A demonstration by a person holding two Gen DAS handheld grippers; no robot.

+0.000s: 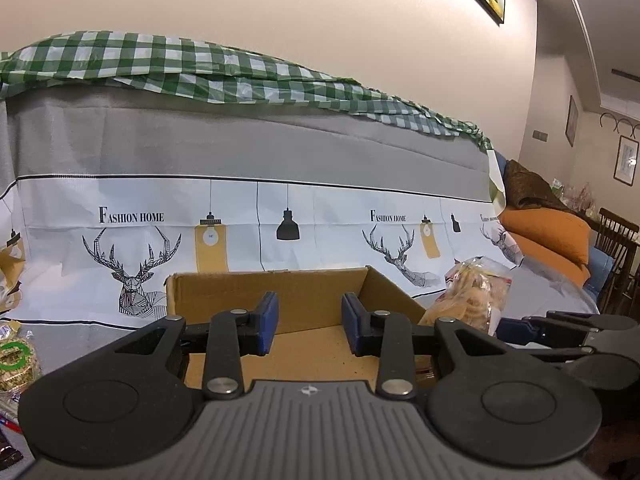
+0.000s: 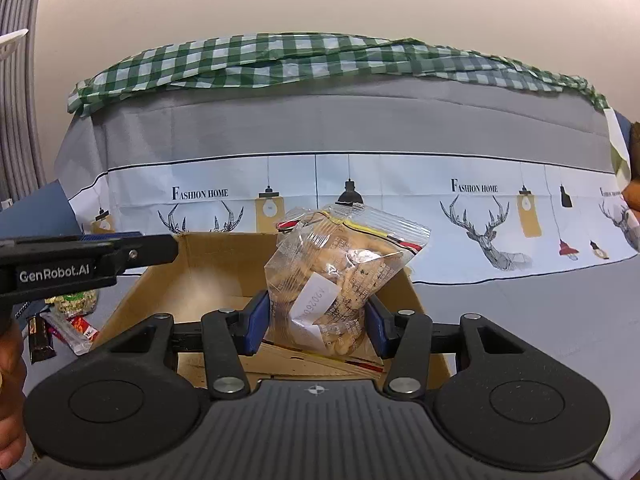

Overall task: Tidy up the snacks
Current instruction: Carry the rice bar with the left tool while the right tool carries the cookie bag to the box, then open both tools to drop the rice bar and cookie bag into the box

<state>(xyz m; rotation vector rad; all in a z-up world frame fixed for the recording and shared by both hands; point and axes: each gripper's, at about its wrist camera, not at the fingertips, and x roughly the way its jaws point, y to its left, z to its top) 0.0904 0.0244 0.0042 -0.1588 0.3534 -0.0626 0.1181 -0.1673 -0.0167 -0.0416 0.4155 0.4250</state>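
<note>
Right gripper (image 2: 316, 322): blue pads pinch the lower sides of a clear zip bag of snacks (image 2: 340, 276), held upright over the cardboard box (image 2: 160, 280); the bag's bottom is cut off behind the gripper body, so whether it touches the box floor cannot be told.
Bag contents: pale ring-shaped biscuits, a white label with part of a number; the print is too crumpled to read.
Left gripper (image 1: 308, 326): jaws spread with only air between the pads, poised over the near part of the box (image 1: 280, 284); in the right wrist view only its side (image 2: 86, 258) shows, at the left edge.
Box: open top, brown, floor mostly bare; its near wall is hidden behind both grippers.
Bag from the left view (image 1: 474, 296): just right of the box's right wall, lower part hidden by the right gripper's arm (image 1: 568, 330).
Loose snacks, left of box: small wrapped bars (image 2: 60, 330) and a greenish packet (image 2: 74, 304), partly hidden by the left gripper; a green-ringed packet (image 1: 16, 360) cut off at the edge.
Hand (image 2: 10, 400): only a sliver at the left edge.
Backdrop: deer-print cloth (image 1: 240, 220) with a green checked cloth (image 1: 200, 68) along its top.
</note>
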